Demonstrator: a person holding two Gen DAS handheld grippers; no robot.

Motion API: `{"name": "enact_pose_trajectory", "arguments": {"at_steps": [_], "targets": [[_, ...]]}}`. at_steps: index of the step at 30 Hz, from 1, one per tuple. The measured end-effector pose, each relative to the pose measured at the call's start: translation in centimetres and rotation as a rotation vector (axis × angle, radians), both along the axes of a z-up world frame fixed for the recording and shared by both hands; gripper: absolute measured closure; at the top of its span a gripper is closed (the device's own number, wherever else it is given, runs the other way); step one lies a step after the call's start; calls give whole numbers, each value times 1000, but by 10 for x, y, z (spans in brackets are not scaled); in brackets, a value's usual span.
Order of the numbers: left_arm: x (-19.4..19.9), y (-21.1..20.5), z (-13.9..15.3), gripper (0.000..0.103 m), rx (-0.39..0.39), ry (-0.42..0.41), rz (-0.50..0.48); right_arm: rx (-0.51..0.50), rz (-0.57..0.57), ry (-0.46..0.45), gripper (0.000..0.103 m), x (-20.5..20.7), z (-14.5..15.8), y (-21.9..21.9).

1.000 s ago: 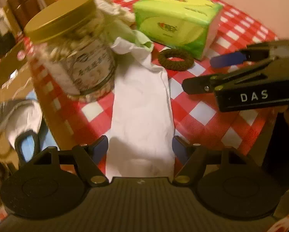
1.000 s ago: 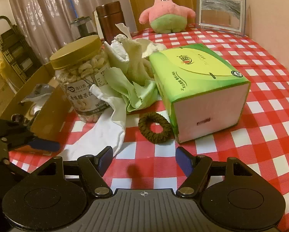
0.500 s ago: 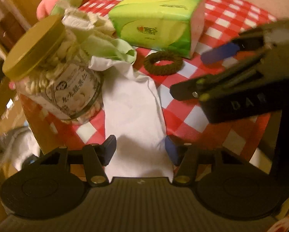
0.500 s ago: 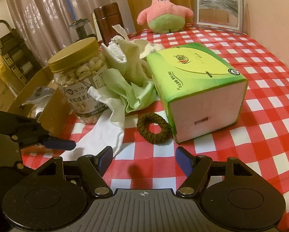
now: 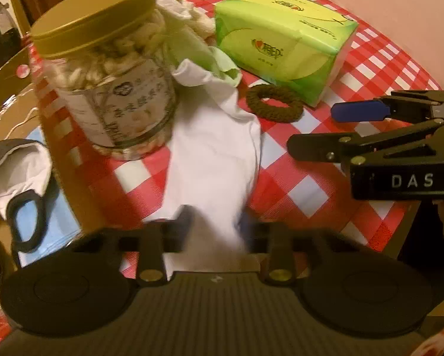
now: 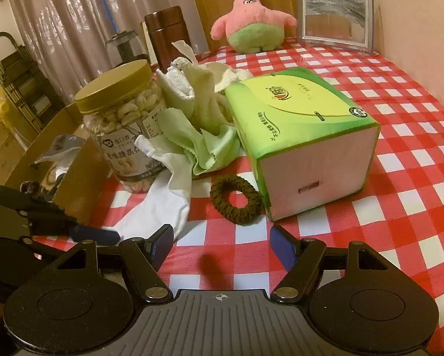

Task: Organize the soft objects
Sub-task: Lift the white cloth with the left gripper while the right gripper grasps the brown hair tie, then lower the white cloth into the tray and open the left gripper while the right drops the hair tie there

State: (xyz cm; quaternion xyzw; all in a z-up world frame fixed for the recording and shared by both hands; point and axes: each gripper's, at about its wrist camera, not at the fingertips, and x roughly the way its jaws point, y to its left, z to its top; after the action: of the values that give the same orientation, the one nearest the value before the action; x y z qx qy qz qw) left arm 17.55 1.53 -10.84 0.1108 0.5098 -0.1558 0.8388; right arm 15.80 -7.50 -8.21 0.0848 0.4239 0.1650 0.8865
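At the bottom centre of the left wrist view, the left gripper (image 5: 214, 222) is seen with its jaws just drawn in onto the near end of the white cloth (image 5: 213, 151), which is pinched between the blurred pads. The cloth is laid up the middle of the frame over the checked tablecloth (image 5: 308, 190), its far end bunched against the foot of the jar (image 5: 109, 68) at upper left. The right gripper (image 5: 316, 130) is seen at the right edge, its fingers apart with nothing between them, above bare tablecloth; in its own view the blue pads (image 6: 162, 241) are spread at the bottom of the frame. Just beyond them, at centre, the brown hair tie (image 6: 235, 200) is laid flat, almost touching the near end of the tissue box (image 6: 305, 136). Green and pale cloths (image 6: 198, 124) are heaped between jar and box in the middle of the frame. A cardboard box (image 6: 44, 148) with items inside is seen at the left, beside the table edge. Farthest off, at the top, a brown flask (image 6: 168, 35), a pink plush star (image 6: 251, 26) and a picture frame (image 6: 336, 20) are stood.
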Motion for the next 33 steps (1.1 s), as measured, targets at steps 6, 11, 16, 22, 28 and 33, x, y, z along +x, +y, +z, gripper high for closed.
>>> {"name": "enact_pose_trajectory", "arguments": {"at_steps": [6,11,16,22,28,33], "targets": [[-15,14,14,101,-9,-43,52,2,19,-15,31,-2,3,4],[-29,34,54,101,-153,-144,136,-8,60,-25,31,-2,3,14],[-34,58,91,101,-200,-259,219,-50,84,-56,31,1,2,28],[-30,77,105,101,-214,-311,271,-119,94,-98,31,8,-6,48],[-30,84,95,101,-225,-297,288,-247,91,-145,47,17,-18,71],[-33,89,92,101,-227,-292,299,-321,44,-119,63,27,-27,72]]}}
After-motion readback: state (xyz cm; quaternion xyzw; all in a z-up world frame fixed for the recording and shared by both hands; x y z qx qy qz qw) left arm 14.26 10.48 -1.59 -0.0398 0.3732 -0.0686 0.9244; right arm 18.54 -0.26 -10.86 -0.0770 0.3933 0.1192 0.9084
